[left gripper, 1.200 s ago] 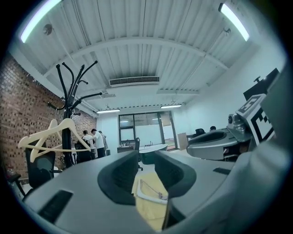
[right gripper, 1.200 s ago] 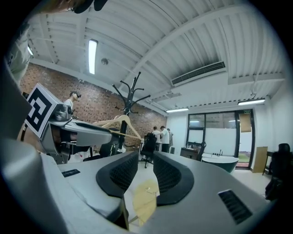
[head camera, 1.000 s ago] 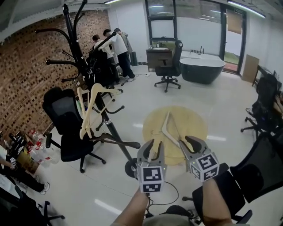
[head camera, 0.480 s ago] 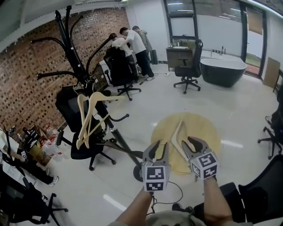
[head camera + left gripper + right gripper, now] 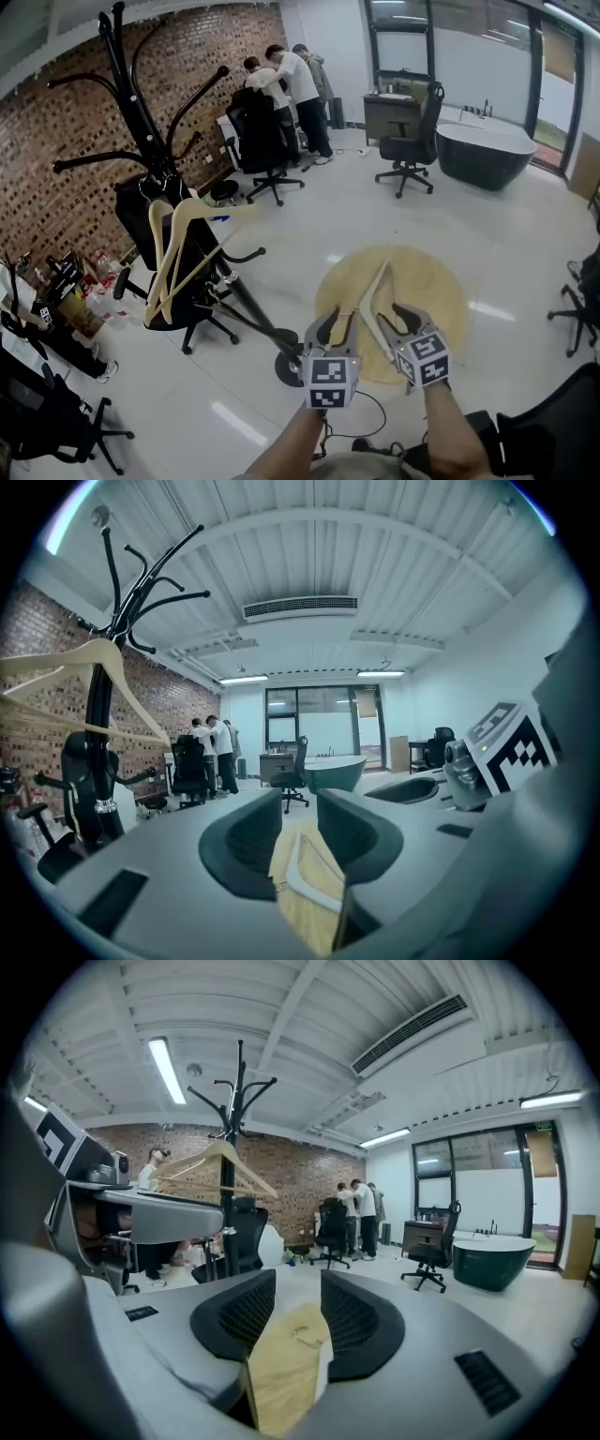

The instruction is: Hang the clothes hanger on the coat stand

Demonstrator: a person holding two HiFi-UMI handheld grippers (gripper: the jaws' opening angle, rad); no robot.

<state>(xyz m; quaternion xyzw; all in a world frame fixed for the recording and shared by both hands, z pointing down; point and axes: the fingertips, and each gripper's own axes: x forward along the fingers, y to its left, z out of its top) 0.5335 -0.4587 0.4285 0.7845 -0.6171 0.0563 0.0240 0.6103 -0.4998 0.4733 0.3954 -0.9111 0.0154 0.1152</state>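
Observation:
A pale wooden hanger (image 5: 367,298) lies on a round yellow rug (image 5: 427,281) on the floor; nothing holds it. Both grippers hover above it, pointing nearly level. My left gripper (image 5: 330,323) is open, and the hanger's arm (image 5: 314,874) shows below its jaws (image 5: 300,803). My right gripper (image 5: 398,319) is open too; its jaws have just been opening with nothing between them, and the hanger's metal hook (image 5: 305,1335) shows through the gap (image 5: 298,1283). The black coat stand (image 5: 141,122) rises at the left, carrying other wooden hangers (image 5: 173,253).
A black office chair (image 5: 178,281) stands against the coat stand, whose base (image 5: 286,364) sits near my left gripper. Several people (image 5: 286,89) stand by chairs at the back. A dark bathtub (image 5: 487,155) is far right. A cable (image 5: 370,412) trails on the floor.
Both grippers moved forward and slightly down over the rug and the hanger. The right gripper's jaws stand wider apart. The coat stand looms larger at the left.

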